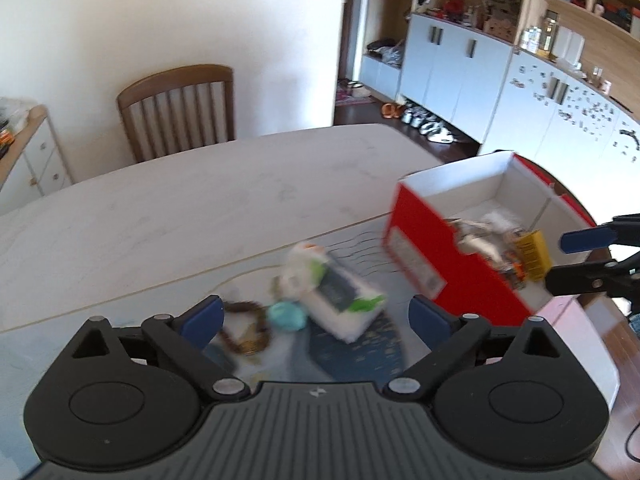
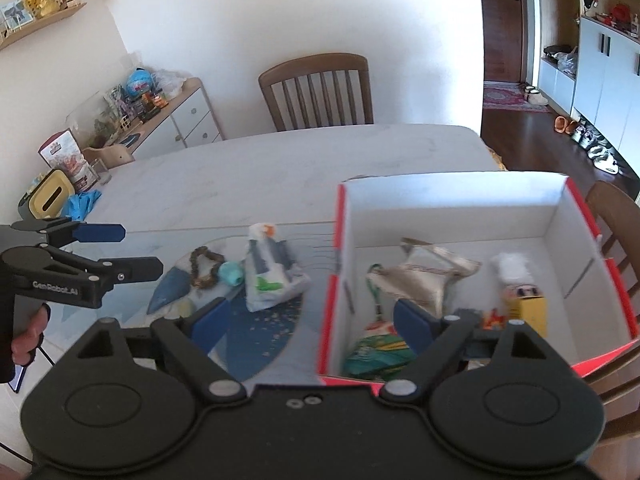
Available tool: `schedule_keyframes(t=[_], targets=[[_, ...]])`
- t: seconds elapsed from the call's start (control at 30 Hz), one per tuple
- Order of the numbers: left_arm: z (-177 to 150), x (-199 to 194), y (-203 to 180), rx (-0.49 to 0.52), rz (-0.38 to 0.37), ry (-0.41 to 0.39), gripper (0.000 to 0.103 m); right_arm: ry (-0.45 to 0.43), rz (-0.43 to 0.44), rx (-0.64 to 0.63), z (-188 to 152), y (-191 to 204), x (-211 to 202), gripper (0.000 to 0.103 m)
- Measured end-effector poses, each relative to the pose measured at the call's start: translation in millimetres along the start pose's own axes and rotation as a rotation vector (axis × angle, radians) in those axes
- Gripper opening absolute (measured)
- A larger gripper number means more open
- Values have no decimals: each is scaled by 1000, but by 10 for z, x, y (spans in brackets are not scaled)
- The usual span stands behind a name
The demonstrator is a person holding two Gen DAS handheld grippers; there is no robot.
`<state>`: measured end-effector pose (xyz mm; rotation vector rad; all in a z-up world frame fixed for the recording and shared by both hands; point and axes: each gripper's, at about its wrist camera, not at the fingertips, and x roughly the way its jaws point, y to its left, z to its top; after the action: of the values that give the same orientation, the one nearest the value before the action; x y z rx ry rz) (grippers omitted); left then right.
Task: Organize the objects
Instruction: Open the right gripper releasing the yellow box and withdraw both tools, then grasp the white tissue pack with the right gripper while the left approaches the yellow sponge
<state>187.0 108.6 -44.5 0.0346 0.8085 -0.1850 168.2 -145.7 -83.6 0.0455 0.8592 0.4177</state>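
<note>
1. A pale marble-look desk (image 2: 280,168) fills the middle of both views, with a wooden slat-back chair (image 2: 316,92) at its far edge, at 12 o'clock in the right wrist view.
2. A red cardboard box (image 2: 452,208) with a white inside stands open on the desk at 3 o'clock of that view; in it lie a beige cloth pouch (image 2: 420,280), a green packet (image 2: 380,356) and a small yellow carton (image 2: 528,312).
3. A blue-patterned mat (image 2: 264,340) lies on the desk just left of the box.
4. The left claw (image 1: 316,320) is released, its blue-padded fingers spread wide with nothing between the pads; the same tool shows at 9 o'clock in the right wrist view, gripped by a person's hand (image 2: 28,336).
5. The right claw (image 2: 312,326) is likewise released and empty, one finger above the mat and the other above the box's near corner.
6. A white tissue pack (image 2: 272,276) with green print, still outside the box, sits on the mat at 11 o'clock from the right claw.
7. A brown bead bracelet (image 2: 206,266) lies left of the pack, apart from it.
8. A small teal object (image 2: 231,273), possibly a ball though motion blur obscures it, sits between bracelet and pack.
</note>
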Motion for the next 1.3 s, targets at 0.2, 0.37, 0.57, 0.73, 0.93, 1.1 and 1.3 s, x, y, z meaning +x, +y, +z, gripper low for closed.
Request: schedule_keyframes(t=[0.2, 0.37, 0.57, 0.73, 0.93, 1.1, 1.3], targets=[[-184, 70, 341, -8, 28, 24, 100, 14, -5, -12, 67, 323, 188, 88], [-381, 181, 462, 2, 38, 45, 100, 41, -5, -37, 108, 530, 398, 88], [-579, 365, 480, 0, 40, 69, 100, 84, -3, -59, 185, 712, 683, 86], [-724, 522, 433, 12, 56, 90, 100, 124, -16, -82, 275, 838, 969, 84], [-822, 695, 363, 6, 73, 105, 100, 174, -57, -116, 339, 912, 1309, 75], [-840, 775, 279, 11, 96, 88, 100, 207, -93, -151, 349, 932, 1527, 66], [-842, 866, 251, -9, 115, 92, 94, 230, -119, -157, 381, 885, 1724, 52]])
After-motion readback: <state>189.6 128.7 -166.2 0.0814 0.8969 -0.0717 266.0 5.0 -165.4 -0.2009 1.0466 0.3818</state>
